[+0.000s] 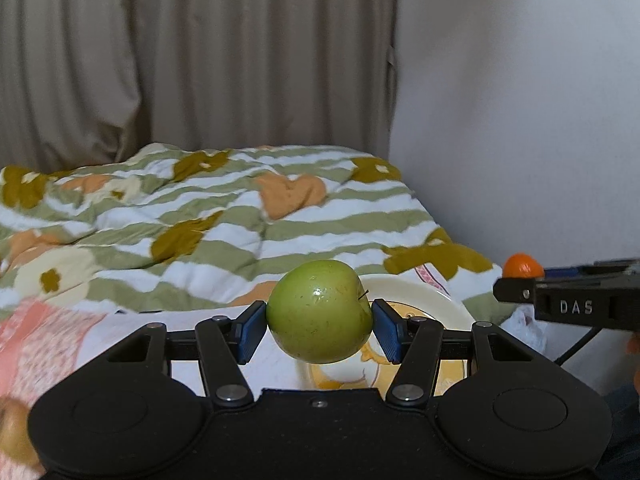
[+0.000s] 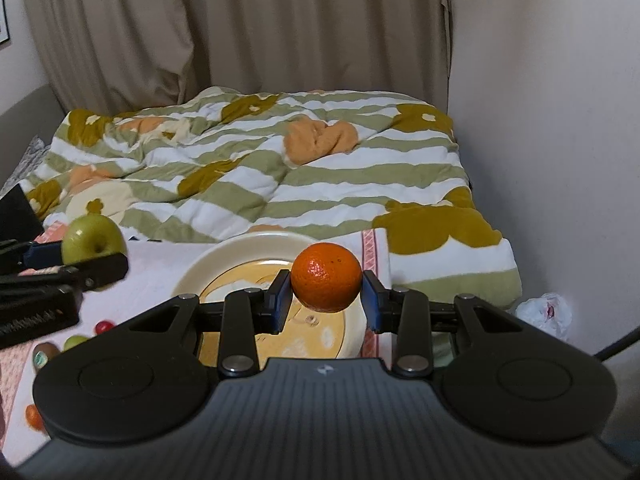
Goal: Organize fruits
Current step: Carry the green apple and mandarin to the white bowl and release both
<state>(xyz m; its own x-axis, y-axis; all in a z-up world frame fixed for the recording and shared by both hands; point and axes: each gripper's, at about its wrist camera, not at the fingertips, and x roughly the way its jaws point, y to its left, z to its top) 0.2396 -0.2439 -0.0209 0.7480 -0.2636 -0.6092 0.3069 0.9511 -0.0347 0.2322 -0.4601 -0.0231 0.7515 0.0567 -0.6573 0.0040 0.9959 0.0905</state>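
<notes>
My left gripper (image 1: 320, 330) is shut on a green apple (image 1: 319, 311), its blue pads pressed against both sides, stem to the right. The apple hangs above the near rim of a cream and yellow plate (image 1: 424, 292). My right gripper (image 2: 326, 298) is shut on an orange (image 2: 326, 277) and holds it over the same plate (image 2: 240, 250). In the left wrist view the orange (image 1: 522, 266) peeks over the right gripper's finger at the right edge. In the right wrist view the apple (image 2: 94, 238) and left gripper sit at the left.
A green-striped flowered quilt (image 2: 280, 176) covers the bed behind the plate. Small fruits lie on the white cloth at lower left: a red one (image 2: 104, 326), a green one (image 2: 74, 342), a kiwi (image 2: 42, 354). A crumpled plastic bag (image 2: 546, 312) lies by the wall.
</notes>
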